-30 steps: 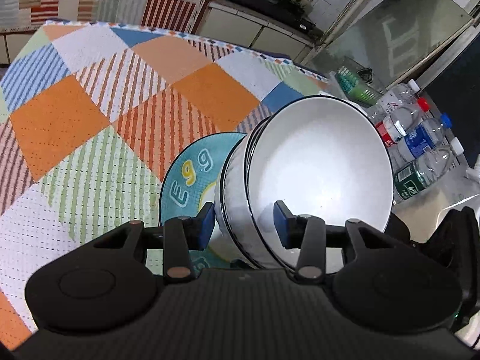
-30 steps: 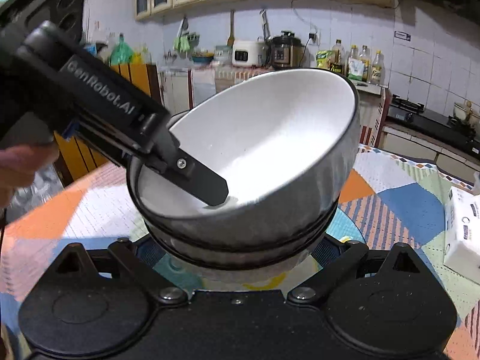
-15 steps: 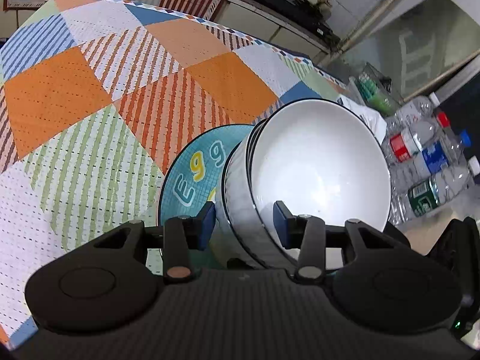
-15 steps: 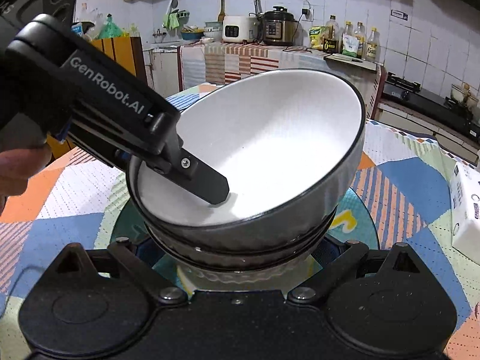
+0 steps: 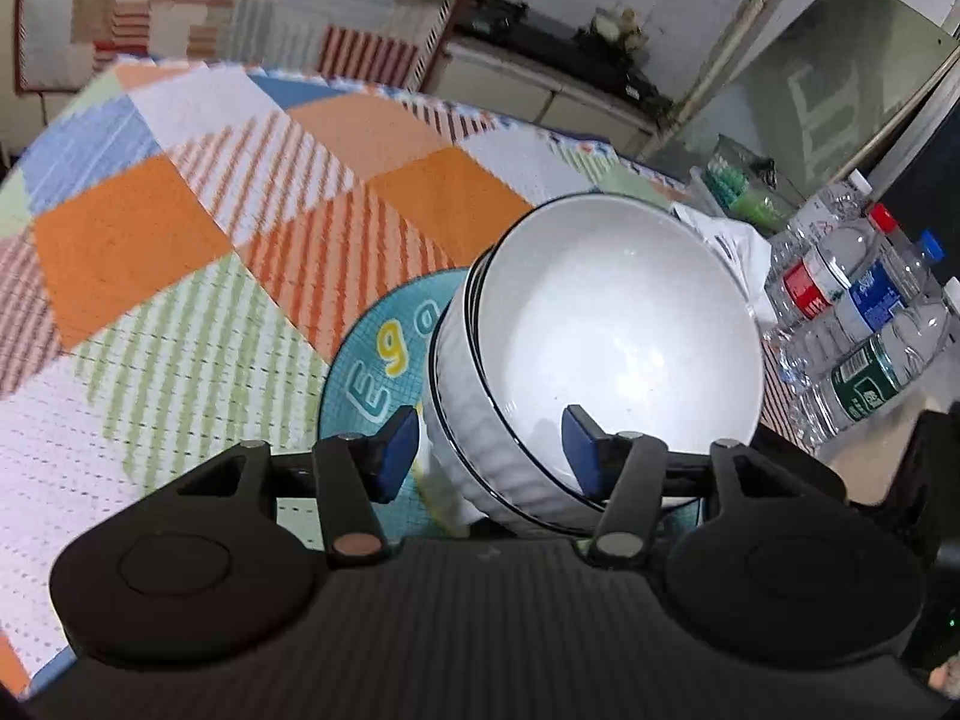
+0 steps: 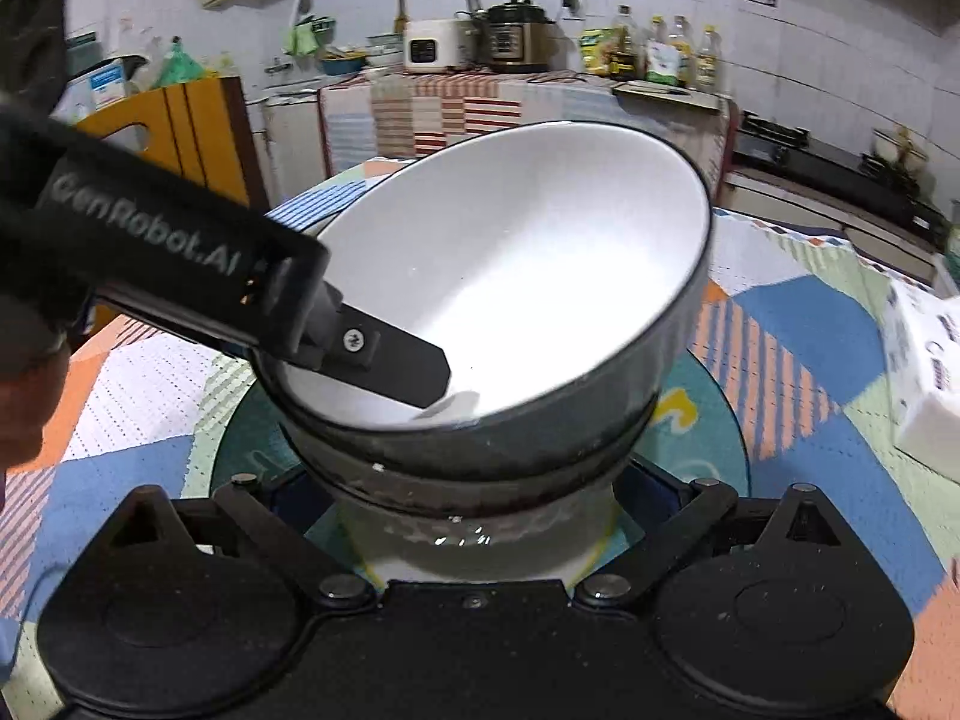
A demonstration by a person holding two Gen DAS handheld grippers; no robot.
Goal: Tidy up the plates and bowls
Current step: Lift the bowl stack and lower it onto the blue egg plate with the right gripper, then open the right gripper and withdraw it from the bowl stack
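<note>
- The left gripper (image 5: 489,444) stands about half open; its jaws have just been opening. The near wall of the stacked bowls (image 5: 600,348) sits between them, one blue pad (image 5: 396,441) clear of the outside and the other inside the top bowl, neither seeming to press.
- The right gripper (image 6: 474,516) straddles the foot of the stack with its arms spread wide. Its fingertips are hidden behind the bowls, so I cannot tell whether it grips or merely brackets them.
- The stack, two or three white bowls with dark rims nested together, leans toward the left gripper and rests on a round blue plate (image 5: 372,372) with lettering, on the patchwork tablecloth (image 5: 180,240).
- Judgement: this is the release after setting the bowls on the plate. Done well, the stack should settle flat before the left gripper lets go entirely.
- Draw the left gripper straight back along its fingers, so that the inner finger does not hook the rim.
- Keep the right gripper steady at the base until the lean is gone.
- The risk is the stack tipping or sliding off centre; the water bottles (image 5: 864,324) and the white tissue pack (image 6: 924,366) stand clear of it.
</note>
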